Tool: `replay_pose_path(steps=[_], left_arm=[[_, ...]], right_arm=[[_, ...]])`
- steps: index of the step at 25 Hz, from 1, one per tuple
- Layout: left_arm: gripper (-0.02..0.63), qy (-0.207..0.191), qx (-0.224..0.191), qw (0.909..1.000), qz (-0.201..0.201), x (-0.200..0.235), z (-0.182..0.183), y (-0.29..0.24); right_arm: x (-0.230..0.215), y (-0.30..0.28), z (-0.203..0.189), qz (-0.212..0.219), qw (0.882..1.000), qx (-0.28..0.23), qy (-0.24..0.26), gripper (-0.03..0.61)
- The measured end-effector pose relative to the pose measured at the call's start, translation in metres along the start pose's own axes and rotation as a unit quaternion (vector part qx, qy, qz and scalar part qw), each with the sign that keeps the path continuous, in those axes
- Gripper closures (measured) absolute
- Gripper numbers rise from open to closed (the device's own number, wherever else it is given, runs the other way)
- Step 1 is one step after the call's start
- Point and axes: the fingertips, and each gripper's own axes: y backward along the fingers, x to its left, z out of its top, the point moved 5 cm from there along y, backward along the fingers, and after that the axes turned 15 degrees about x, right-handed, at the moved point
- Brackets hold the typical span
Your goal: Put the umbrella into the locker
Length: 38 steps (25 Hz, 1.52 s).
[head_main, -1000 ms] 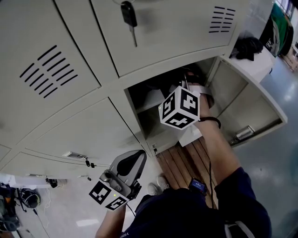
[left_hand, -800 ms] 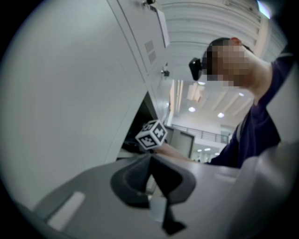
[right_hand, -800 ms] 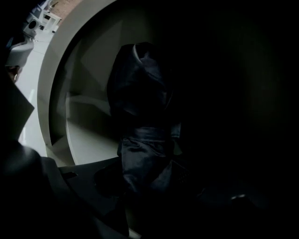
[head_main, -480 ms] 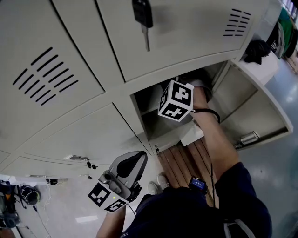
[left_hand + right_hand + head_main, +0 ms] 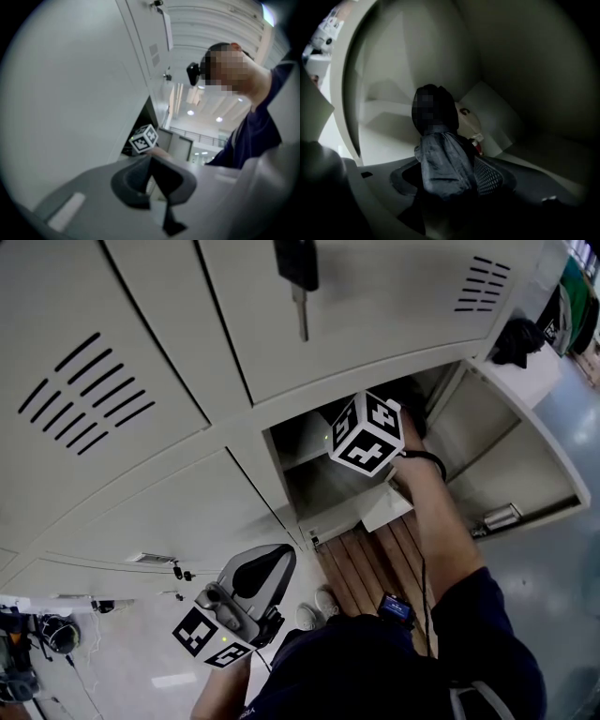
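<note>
A folded dark umbrella (image 5: 440, 164) in a grey-blue sleeve lies between the jaws of my right gripper (image 5: 450, 176), its black handle end pointing into the open locker (image 5: 314, 488). Those jaws are opening, and the mesh pad (image 5: 488, 177) shows beside the fabric. In the head view only the right gripper's marker cube (image 5: 367, 432) and the forearm show at the locker's mouth; the jaws and umbrella are hidden inside. My left gripper (image 5: 246, 592) hangs low by the person's body, away from the locker, jaws together with nothing in them (image 5: 151, 161).
The locker door (image 5: 525, 460) swings open to the right. A white sheet (image 5: 386, 507) sticks out over the locker's front edge. A white item with red marks (image 5: 471, 129) lies inside. A key (image 5: 298, 268) hangs from the door above. Wooden slats (image 5: 366, 563) lie below.
The right gripper's cube has moved up and deeper into the locker opening. The left gripper has stayed where it was.
</note>
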Motion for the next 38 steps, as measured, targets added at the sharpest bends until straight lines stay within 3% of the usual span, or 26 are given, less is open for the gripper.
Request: replay_pose_path(steps=[9,19,33,38], left_arm=[[0.612,-0.001,0.003,1.0000,-0.007,-0.005,-0.003,-0.001],[0.611,-0.002,0.004,1.0000,-0.005,-0.015,-0.008,0.005],[0.611,-0.011,0.013,0.9996,-0.022,-0.032,-0.010,0.015],[0.611,-0.013,0.013,0.9993,-0.032,-0.036,-0.011,0.019]], right_arm=[[0.008,0.020,-0.002,0.030,0.999,-0.011,0.013,0.273],[0.015,0.045,-0.005,-0.020,0.998,0.006,0.064,0.258],[0.018,0.101,-0.019,-0.025,0.998,-0.050,-0.006,0.259],[0.025,0.143,-0.020,-0.032,0.991,-0.116,-0.054,0.259]])
